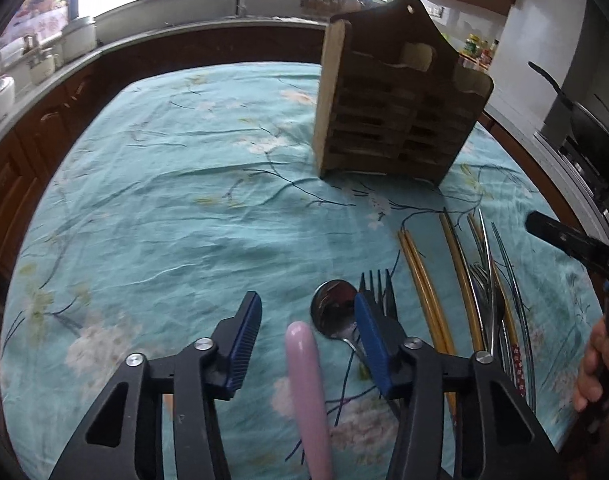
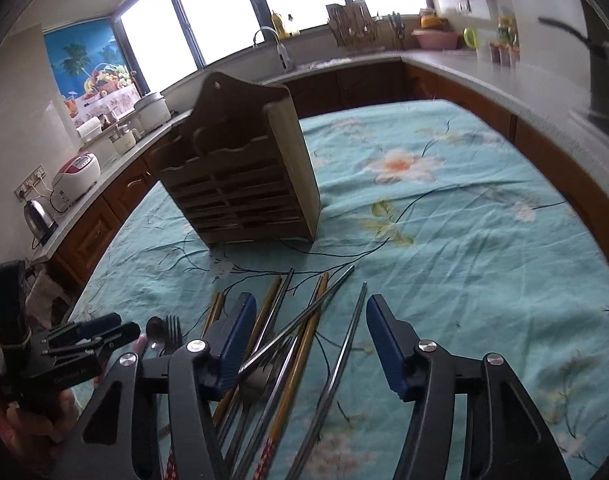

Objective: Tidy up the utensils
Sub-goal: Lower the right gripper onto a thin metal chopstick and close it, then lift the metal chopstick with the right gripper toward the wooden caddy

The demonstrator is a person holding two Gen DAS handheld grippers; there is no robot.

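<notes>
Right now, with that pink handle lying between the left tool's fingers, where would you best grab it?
Probably mid-handle, from above. The pink handle lies flat on the tablecloth, running lengthwise between the left tool's open fingers, so closing across its narrow, rounded width fits.

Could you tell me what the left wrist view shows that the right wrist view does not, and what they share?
Only the left wrist view shows the pink handle lying between the open fingers of the left tool, untouched, and the wok on the stove. Only the right wrist view shows the kettle, the rice cooker and the fruit poster. Both show the wooden holder, the chopsticks, the fork, the spoon and the floral tablecloth.
</notes>
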